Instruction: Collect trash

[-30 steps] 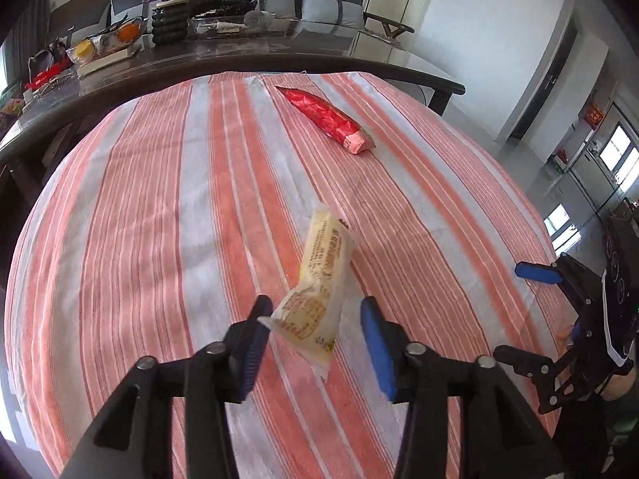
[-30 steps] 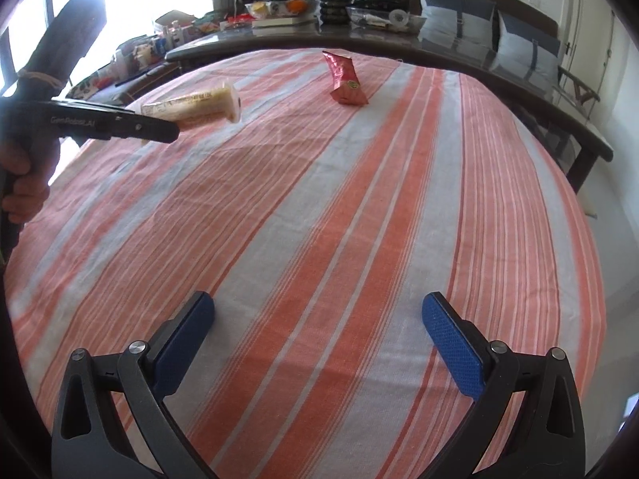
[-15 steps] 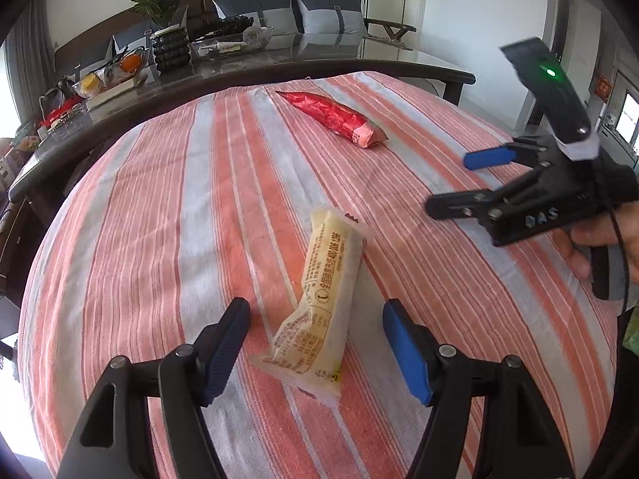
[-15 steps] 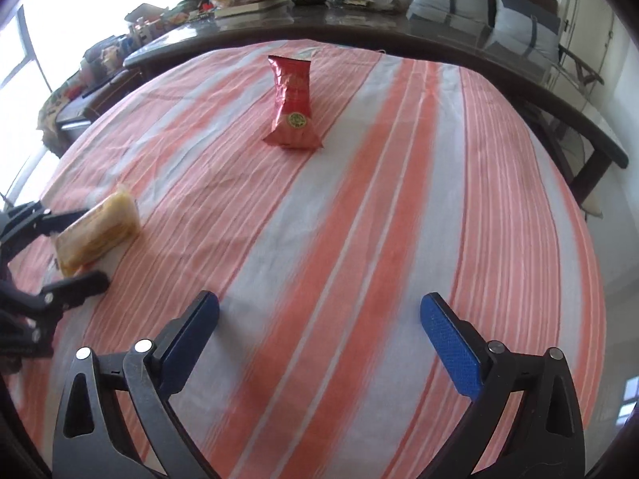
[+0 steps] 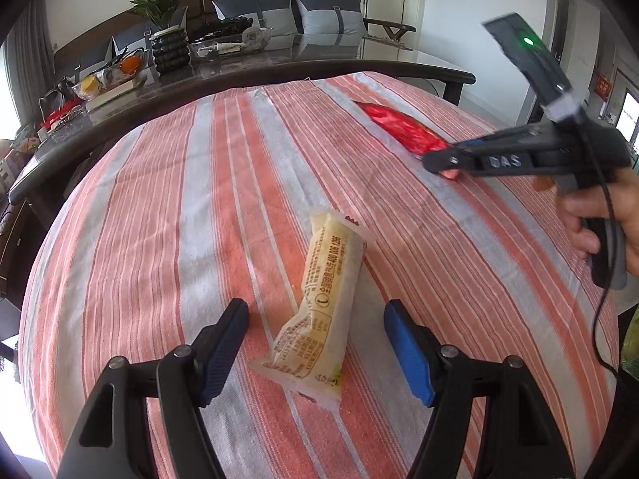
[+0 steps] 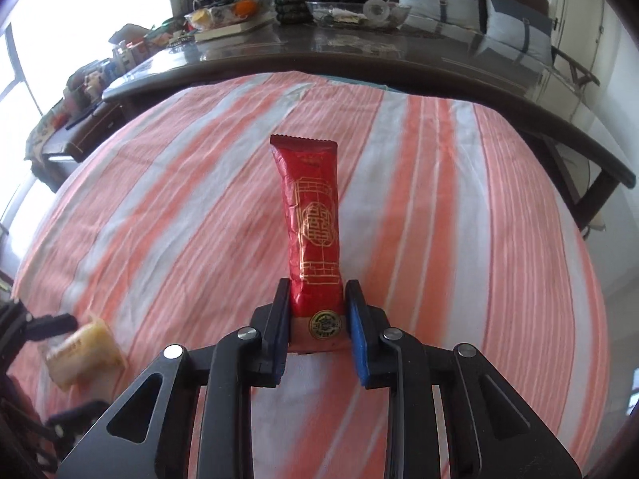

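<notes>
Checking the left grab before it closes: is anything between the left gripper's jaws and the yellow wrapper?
Nothing visible. The yellow wrapper lies flat on the striped cloth, its near end between the open jaws of the left gripper, with only bare cloth either side.

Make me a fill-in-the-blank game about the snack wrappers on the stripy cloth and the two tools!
1. The right tool is shut on the ____ wrapper.
2. The yellow wrapper lies between the open fingers of the ____ tool.
3. The yellow wrapper rests on the striped ____.
4. The number of wrappers on the cloth is ____.

Missing words: red; left; cloth; two
</notes>
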A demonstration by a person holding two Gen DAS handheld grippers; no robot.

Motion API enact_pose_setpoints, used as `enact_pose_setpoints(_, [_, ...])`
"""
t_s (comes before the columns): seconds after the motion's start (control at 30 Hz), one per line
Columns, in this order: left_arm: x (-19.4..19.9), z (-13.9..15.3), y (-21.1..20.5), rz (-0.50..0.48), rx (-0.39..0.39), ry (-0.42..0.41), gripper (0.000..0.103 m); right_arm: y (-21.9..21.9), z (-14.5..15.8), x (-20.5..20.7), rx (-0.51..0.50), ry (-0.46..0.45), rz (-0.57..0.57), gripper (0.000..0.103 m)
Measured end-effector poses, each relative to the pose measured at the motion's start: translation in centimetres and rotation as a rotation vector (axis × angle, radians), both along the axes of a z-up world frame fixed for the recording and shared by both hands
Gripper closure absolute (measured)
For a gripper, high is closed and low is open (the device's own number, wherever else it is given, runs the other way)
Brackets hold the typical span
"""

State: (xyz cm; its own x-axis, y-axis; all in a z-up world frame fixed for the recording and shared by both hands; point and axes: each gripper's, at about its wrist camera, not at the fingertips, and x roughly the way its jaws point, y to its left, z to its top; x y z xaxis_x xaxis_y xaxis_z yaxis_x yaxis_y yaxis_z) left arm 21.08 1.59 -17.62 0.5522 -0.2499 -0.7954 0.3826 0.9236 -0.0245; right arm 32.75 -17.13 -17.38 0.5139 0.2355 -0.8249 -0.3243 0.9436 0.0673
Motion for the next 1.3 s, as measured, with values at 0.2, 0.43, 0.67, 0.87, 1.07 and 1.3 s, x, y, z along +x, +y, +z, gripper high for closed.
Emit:
enact_pose_setpoints(0.2, [-1.0, 0.3, -0.2, 0.002, -0.015, -0.012, 0.033, -5.8, 0.7, -8.8, -0.065, 0.066, -0.062, 0.076])
enact_pose_setpoints(0.43, [-4.9, 0.5, -1.8, -0.065, -0.051, 0.026, 0.043, -8.2, 1.3, -16.8, 0.1, 0.177, -0.029, 0.072])
enact_pose_setpoints(0.67, [-5.7, 1.8, 1.4, 0.021, -0.165, 0.059, 0.041, -8.6, 2.5, -17.7, 0.098, 0.162, -0.024, 0.057])
enact_pose_setpoints(0.87, [-2.5, 3.0, 1.4, 0.053, -0.205, 0.108, 0.041, -7.8, 3.4, -16.2, 0.071, 0.181, 0.006, 0.055])
enact_pose_setpoints(1.07, [1.2, 1.5, 0.6, 0.118, -0.146, 0.183, 0.041, -5.6, 3.0, -14.5, -0.008, 0.224, 0.069, 0.055])
enact_pose_setpoints(1.3, [1.3, 1.7, -0.1, 0.081, -0.088, 0.169, 0.083, -4.8, 1.5, -13.9, -0.074, 0.269, 0.062, 0.086])
